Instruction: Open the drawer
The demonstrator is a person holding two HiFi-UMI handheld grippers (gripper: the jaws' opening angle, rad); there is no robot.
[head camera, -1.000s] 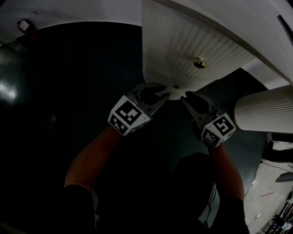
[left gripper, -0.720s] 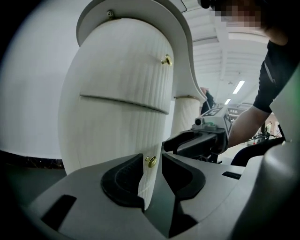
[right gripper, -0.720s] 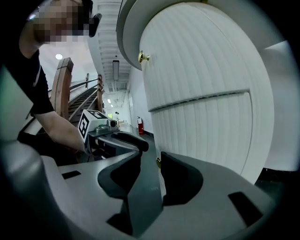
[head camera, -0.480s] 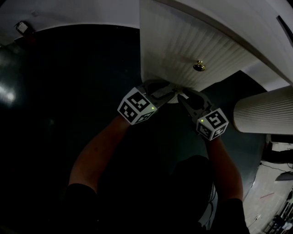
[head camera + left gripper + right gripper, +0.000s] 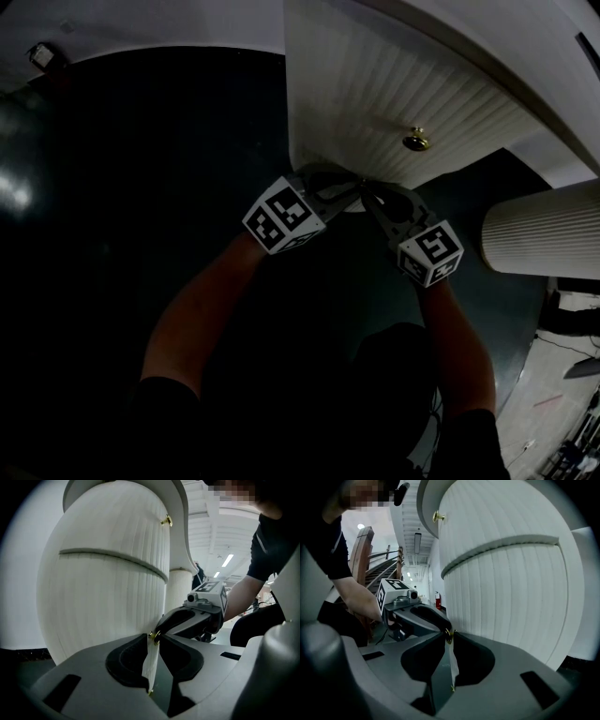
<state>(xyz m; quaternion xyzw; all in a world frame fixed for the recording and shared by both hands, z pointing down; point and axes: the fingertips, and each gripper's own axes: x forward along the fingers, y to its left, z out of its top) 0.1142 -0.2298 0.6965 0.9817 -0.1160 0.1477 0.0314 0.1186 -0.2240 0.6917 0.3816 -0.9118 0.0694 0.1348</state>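
Off to the right, a ribbed white column (image 5: 539, 230) on dark glossy floor (image 5: 141, 187). Farther back, wooden stairs (image 5: 365, 550) with a railing, strip lights (image 5: 228, 559) under a white ceiling (image 5: 211, 527), and a red fire extinguisher (image 5: 437, 597) by the wall.

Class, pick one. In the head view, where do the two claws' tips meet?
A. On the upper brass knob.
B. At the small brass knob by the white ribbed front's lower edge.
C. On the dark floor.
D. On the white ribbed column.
B: the left claw and right claw meet on the small lower brass knob, their jaws having just been closing with it between them; the upper brass knob stands free.
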